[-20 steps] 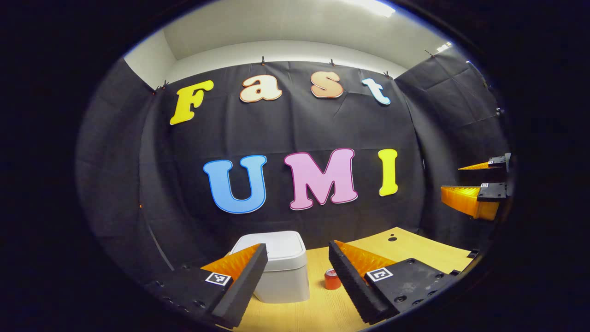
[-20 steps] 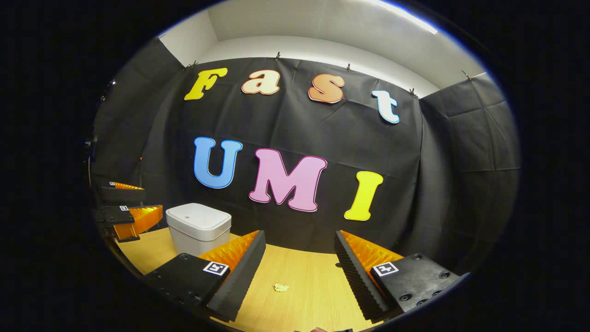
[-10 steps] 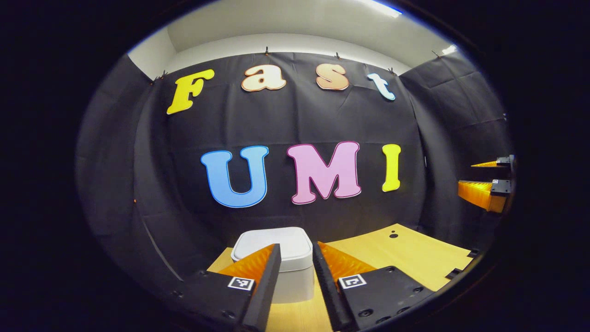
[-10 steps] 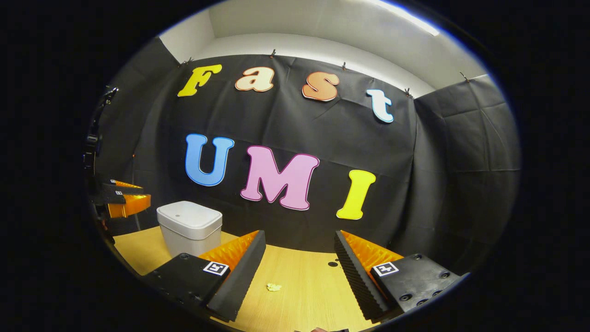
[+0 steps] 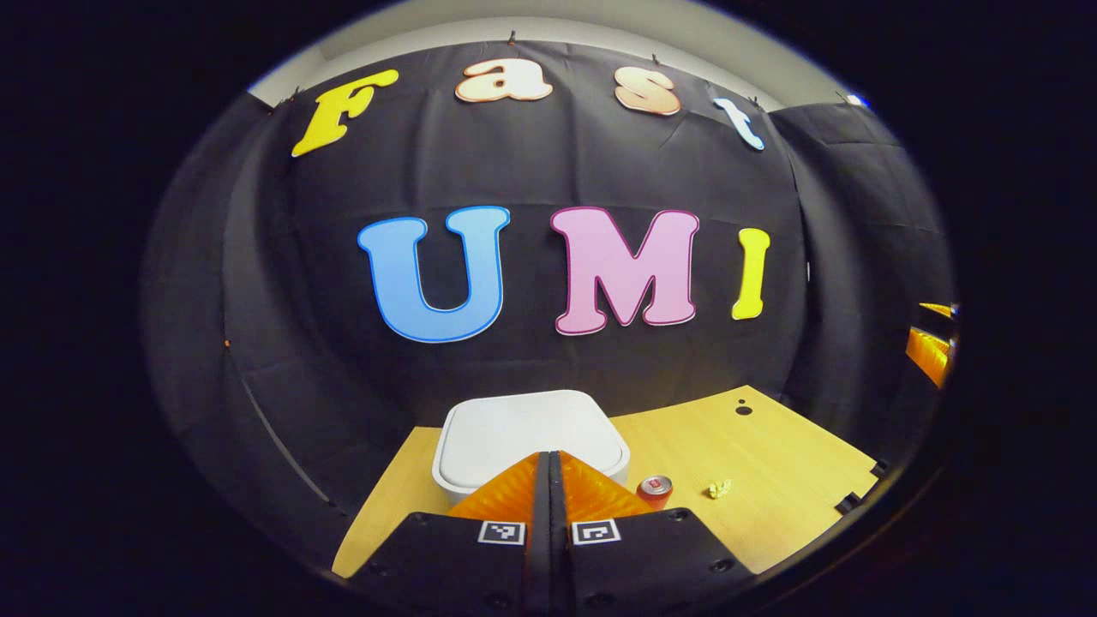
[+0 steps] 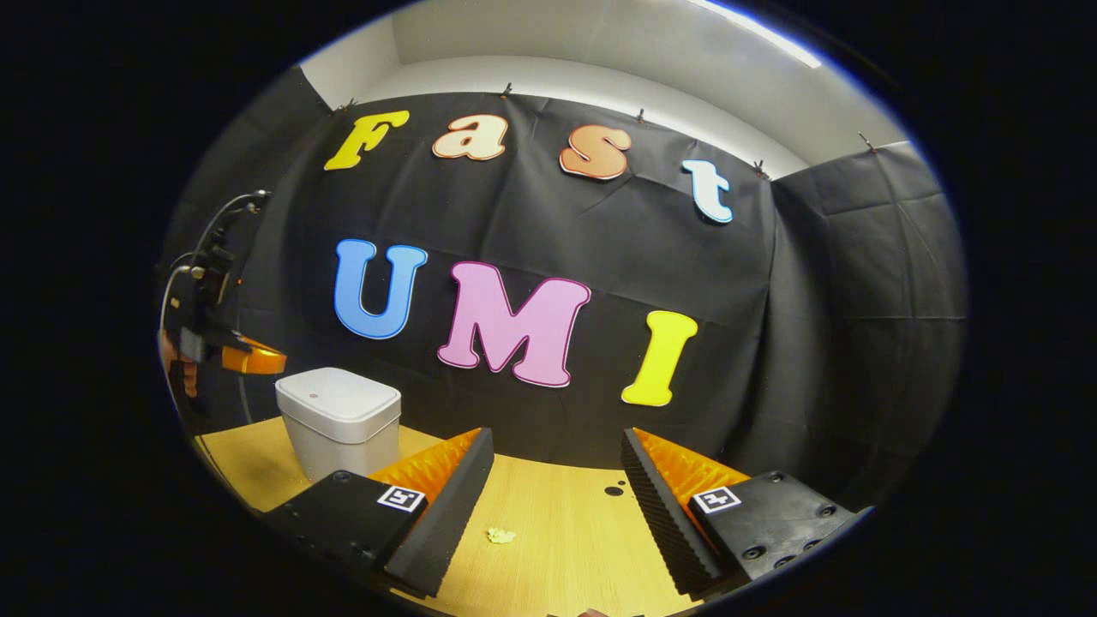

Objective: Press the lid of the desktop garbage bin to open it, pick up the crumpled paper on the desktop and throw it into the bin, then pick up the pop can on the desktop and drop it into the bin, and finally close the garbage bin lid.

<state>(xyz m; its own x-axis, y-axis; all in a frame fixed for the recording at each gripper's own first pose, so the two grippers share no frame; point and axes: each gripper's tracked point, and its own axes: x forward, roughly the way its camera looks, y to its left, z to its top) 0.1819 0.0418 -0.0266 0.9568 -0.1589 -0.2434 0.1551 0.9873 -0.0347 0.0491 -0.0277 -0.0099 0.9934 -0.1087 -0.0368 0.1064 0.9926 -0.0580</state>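
So the left claw (image 5: pixel 548 467) is sitting fully closed with nothing in it, pointing at the white bin (image 5: pixel 531 437), whose lid is still down. The pop can (image 5: pixel 655 490) is standing just right of the bin on the wooden surface (image 5: pixel 771 463), with the crumpled paper (image 5: pixel 719 489) near it. The right claw (image 6: pixel 557 476) is hanging wide open above the paper, empty.

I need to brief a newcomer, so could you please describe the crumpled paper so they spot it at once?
Start at the white bin on the wooden table. The red can stands beside it; just past that lies the crumpled paper, a tiny pale yellow wad, low and shapeless.
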